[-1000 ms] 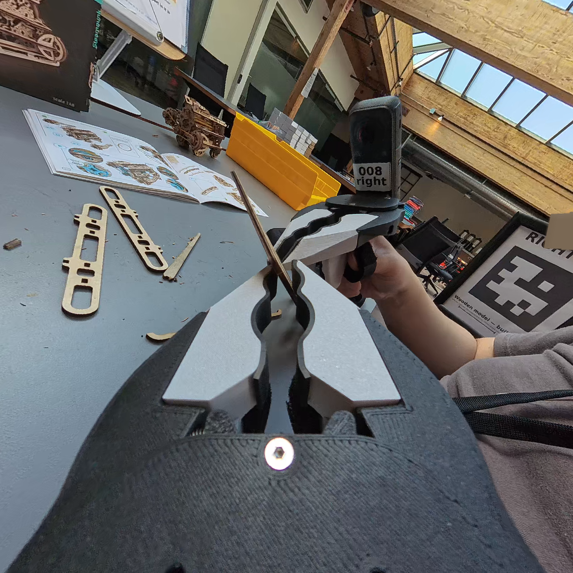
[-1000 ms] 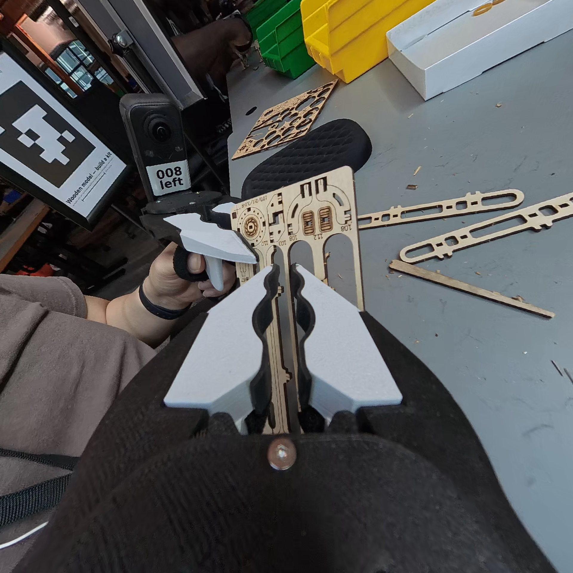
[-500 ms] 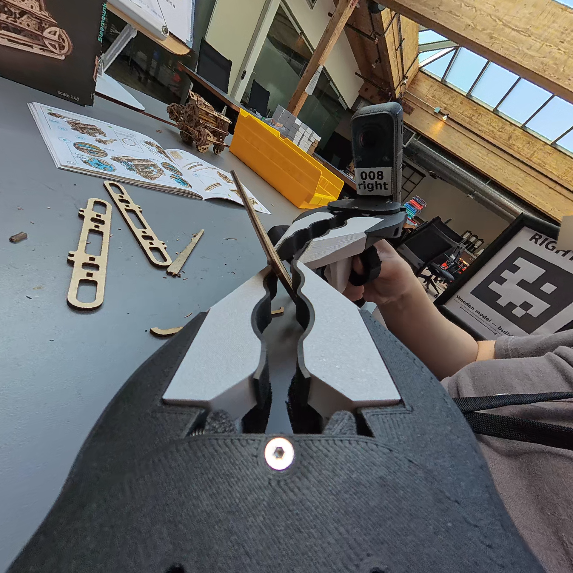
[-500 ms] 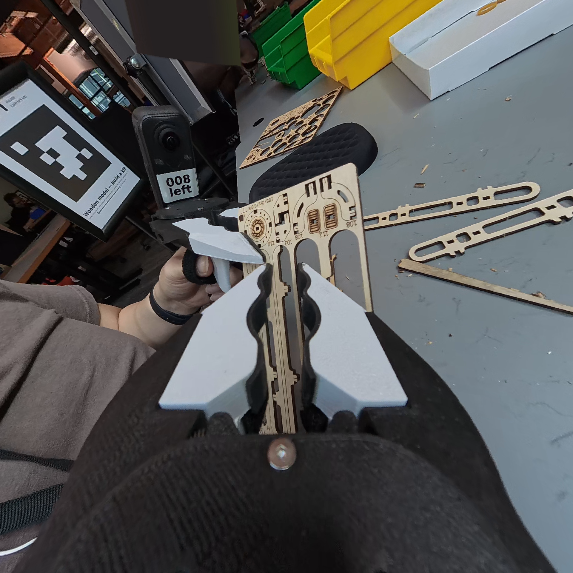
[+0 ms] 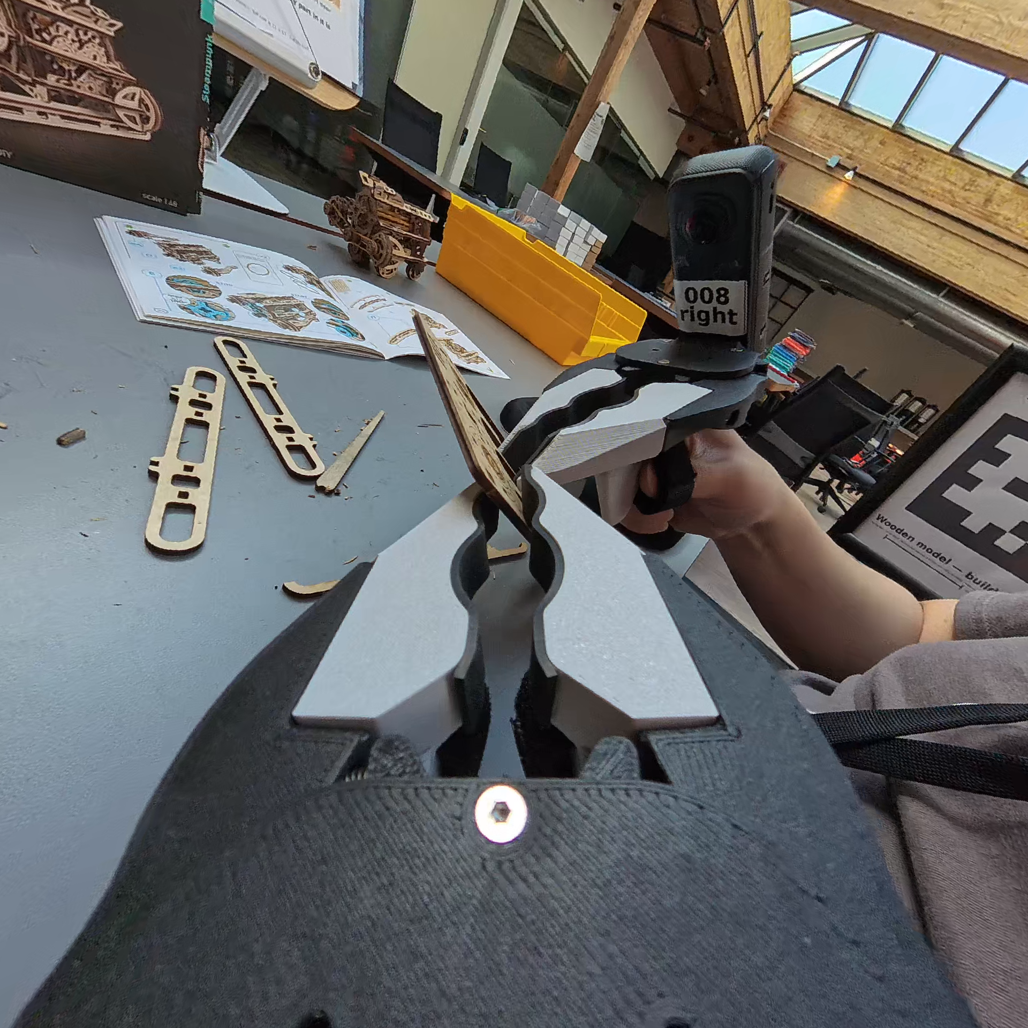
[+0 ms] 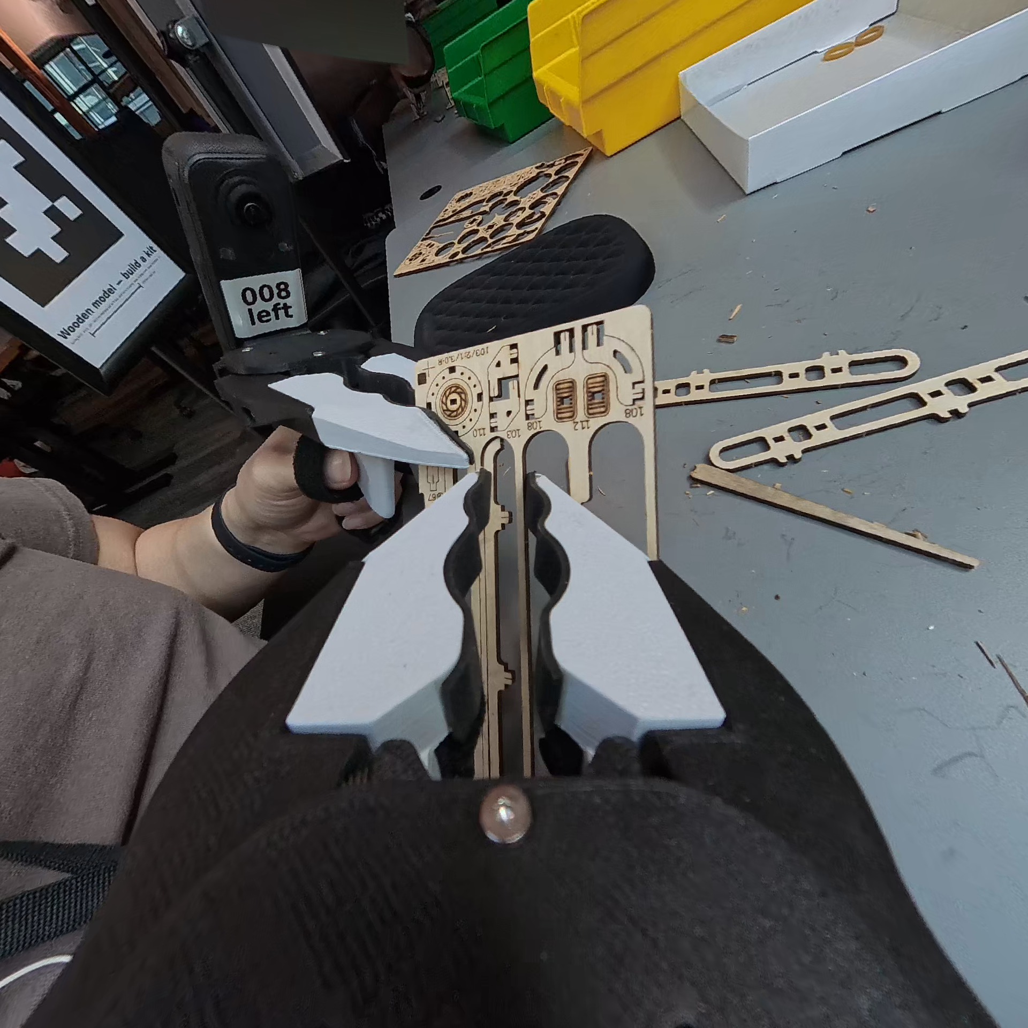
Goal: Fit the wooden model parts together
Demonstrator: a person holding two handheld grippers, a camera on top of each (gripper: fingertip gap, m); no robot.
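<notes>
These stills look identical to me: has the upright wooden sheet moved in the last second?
Yes, slightly: in the left wrist view the top of the wooden sheet now sits a little further left against the open booklet.

A grey table [image 5: 111,639] carries two slotted wooden strips [image 5: 183,461], a thin wooden sliver [image 5: 349,453] and an open instruction booklet [image 5: 239,289]. A yellow bin [image 5: 534,289], a finished wooden model [image 5: 384,231] and a punched-out wooden sheet [image 6: 495,214] also rest there.
</notes>
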